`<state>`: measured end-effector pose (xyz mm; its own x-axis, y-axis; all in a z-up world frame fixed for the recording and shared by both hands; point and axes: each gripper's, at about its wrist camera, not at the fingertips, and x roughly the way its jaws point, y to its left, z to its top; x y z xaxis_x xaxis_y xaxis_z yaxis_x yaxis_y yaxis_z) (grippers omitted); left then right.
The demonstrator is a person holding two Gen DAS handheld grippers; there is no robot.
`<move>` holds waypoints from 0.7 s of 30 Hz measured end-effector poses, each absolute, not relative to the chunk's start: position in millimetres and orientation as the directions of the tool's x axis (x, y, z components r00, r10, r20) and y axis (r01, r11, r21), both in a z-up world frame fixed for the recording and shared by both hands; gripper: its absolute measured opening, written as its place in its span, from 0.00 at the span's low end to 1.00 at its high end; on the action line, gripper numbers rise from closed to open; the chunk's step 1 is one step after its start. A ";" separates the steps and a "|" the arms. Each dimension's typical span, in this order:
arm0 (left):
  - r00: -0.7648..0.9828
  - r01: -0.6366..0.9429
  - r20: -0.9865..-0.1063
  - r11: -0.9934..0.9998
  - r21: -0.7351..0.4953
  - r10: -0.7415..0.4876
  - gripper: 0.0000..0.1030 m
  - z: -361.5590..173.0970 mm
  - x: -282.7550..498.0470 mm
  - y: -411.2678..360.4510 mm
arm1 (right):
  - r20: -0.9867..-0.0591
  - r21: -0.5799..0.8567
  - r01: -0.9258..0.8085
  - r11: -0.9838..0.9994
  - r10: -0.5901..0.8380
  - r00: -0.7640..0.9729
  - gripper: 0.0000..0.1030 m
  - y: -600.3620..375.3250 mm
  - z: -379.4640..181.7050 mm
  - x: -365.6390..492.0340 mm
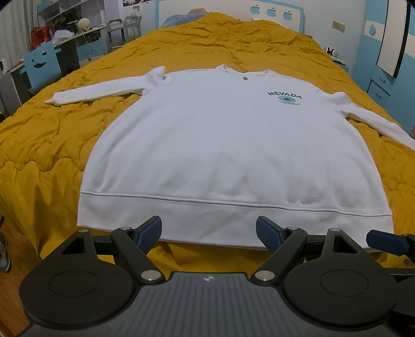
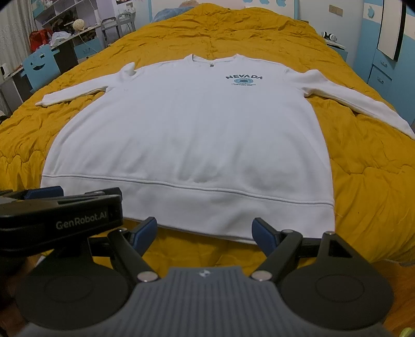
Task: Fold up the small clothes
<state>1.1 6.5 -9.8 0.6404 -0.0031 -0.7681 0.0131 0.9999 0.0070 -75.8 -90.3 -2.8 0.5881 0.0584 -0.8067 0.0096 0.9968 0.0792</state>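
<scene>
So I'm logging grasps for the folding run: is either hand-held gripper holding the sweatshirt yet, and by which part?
Nothing is held. The left hand-held gripper and right hand-held gripper are both open, short of the white sweatshirt's hem.

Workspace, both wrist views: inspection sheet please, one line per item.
Surface: bed with rumpled mustard quilt.
Job's things: white sweatshirt laid flat, front up, both sleeves spread out, hem nearest the cameras.
Clutter: nothing seen on the quilt.
Grippers: left hand-held gripper open, at the hem, holding nothing; right hand-held gripper open, at the hem, holding nothing.
Cables: nothing seen.
Surroundings: blue chair and cluttered shelves to the left, blue cabinet to the right.
</scene>
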 end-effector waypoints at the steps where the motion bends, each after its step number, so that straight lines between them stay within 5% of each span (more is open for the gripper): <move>1: 0.645 0.013 -0.764 1.000 0.004 -0.005 0.93 -8.2 1.1 7.6 | -0.805 0.071 0.009 0.997 0.052 0.591 0.74 -88.5 -1.2 -75.8; 16: 0.719 -0.032 -0.695 0.999 -0.028 0.003 0.87 23.9 36.5 72.0 | -0.726 0.022 -0.108 0.994 0.091 0.682 0.74 -32.4 35.5 -37.1; 21: 0.736 -0.083 -0.674 0.978 -0.191 -0.068 0.86 36.1 68.0 137.7 | -0.652 0.000 -0.183 0.983 0.139 0.746 0.73 8.0 51.4 -1.8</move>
